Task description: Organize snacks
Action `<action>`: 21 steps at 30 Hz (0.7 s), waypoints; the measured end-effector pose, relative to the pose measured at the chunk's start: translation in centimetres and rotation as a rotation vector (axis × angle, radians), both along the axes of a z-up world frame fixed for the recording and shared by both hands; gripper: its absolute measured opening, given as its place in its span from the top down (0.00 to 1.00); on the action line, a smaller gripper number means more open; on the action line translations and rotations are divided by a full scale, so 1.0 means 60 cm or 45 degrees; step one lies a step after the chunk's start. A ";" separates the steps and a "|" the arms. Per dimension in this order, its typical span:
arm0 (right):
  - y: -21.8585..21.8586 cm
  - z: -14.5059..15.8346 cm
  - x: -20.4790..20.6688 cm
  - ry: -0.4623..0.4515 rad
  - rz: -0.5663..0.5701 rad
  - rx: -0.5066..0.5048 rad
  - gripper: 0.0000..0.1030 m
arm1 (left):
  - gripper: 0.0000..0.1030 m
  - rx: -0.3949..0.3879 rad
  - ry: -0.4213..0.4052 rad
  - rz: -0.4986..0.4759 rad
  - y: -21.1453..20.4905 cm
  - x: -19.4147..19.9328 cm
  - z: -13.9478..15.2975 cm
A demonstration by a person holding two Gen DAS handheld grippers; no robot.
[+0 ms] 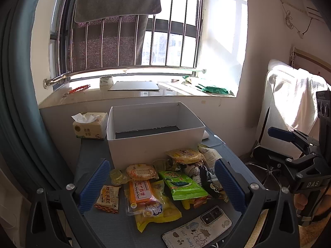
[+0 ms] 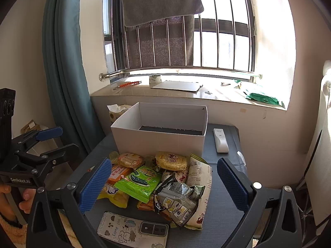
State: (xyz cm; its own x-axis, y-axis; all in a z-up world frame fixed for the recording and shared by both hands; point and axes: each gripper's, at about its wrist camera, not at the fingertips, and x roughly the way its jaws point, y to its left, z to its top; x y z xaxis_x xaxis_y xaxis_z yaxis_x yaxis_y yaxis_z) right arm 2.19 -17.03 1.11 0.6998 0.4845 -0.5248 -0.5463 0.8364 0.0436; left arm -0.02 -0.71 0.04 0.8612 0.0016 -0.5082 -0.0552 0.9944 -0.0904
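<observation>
Snack pile [image 1: 165, 184] on grey table [image 1: 115, 225], just before white box [image 1: 153, 144]: green packet [image 1: 182, 184], orange packet [image 1: 140, 192], yellow bag [image 1: 163, 212], round cakes, grey crumpled packet [image 2: 175, 202], tall white packet [image 2: 201, 177]. Box open-topped, nothing inside, dark floor showing. Phone [image 1: 198, 229] lies at near table edge, beside pile. Tissue pack [image 1: 90, 126] left of box; remote [image 2: 221, 140] right of box. Left gripper [image 1: 163, 186] wide open, holds nothing, fingers either side of pile. Right gripper [image 2: 163, 186] likewise wide open, holds nothing. Windowsill behind: tape roll [image 1: 106, 80], flat board [image 1: 134, 85].
</observation>
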 end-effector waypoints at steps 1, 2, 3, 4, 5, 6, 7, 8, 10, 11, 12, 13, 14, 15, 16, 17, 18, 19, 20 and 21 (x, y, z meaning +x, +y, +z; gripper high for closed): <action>0.000 0.000 -0.001 0.000 0.001 0.001 0.00 | 0.00 0.000 0.000 0.000 0.000 0.000 0.000; 0.000 0.000 -0.001 0.000 0.001 0.001 0.00 | 0.00 0.000 0.001 0.002 0.000 0.000 0.000; 0.000 0.000 -0.001 -0.001 0.001 0.001 0.00 | 0.00 0.000 0.002 0.001 0.000 0.000 0.000; 0.000 0.000 -0.001 -0.002 0.000 0.000 0.00 | 0.00 0.000 0.002 0.000 0.000 0.000 0.000; 0.000 0.000 -0.001 -0.002 0.001 0.000 0.00 | 0.00 0.000 0.001 0.000 0.000 0.000 0.000; 0.000 0.000 -0.001 -0.001 0.001 0.000 0.00 | 0.00 0.000 0.002 0.001 0.000 0.000 0.000; 0.000 0.000 -0.001 -0.001 0.000 -0.001 0.00 | 0.00 -0.001 0.002 0.000 0.000 0.000 0.000; 0.000 0.000 -0.002 -0.002 0.001 0.000 0.00 | 0.00 -0.001 0.002 0.000 0.000 0.000 0.000; 0.001 -0.001 -0.001 -0.001 0.003 0.000 0.00 | 0.00 0.001 0.000 0.002 0.000 -0.001 0.001; 0.001 -0.002 -0.001 0.000 0.003 -0.002 0.00 | 0.00 0.002 -0.001 0.003 0.000 -0.002 0.001; 0.002 -0.003 0.000 0.002 0.004 -0.004 0.00 | 0.00 0.004 -0.005 0.004 0.000 -0.002 0.001; 0.002 -0.006 0.002 0.007 0.005 -0.006 0.00 | 0.00 0.007 -0.007 0.004 -0.001 -0.004 0.002; 0.003 -0.009 0.006 0.016 0.003 -0.008 0.00 | 0.00 0.013 -0.008 0.006 -0.001 -0.005 0.001; 0.004 -0.014 0.010 0.028 0.003 -0.010 0.00 | 0.00 0.016 -0.010 0.010 -0.001 -0.007 0.001; 0.005 -0.020 0.015 0.043 0.004 -0.015 0.00 | 0.00 0.017 -0.011 0.012 -0.001 -0.008 0.000; 0.007 -0.026 0.021 0.058 0.004 -0.020 0.00 | 0.00 0.015 -0.011 0.013 0.000 -0.009 -0.001; 0.009 -0.034 0.028 0.074 0.008 -0.023 0.00 | 0.00 0.012 -0.010 0.013 0.003 -0.011 -0.003; 0.012 -0.043 0.036 0.094 0.011 -0.031 0.00 | 0.00 0.009 -0.009 0.015 0.005 -0.012 -0.006; 0.017 -0.053 0.046 0.116 0.016 -0.046 0.00 | 0.00 0.004 -0.006 0.016 0.007 -0.013 -0.008; 0.024 -0.063 0.056 0.130 0.028 -0.055 0.00 | 0.00 -0.002 -0.002 0.019 0.009 -0.014 -0.011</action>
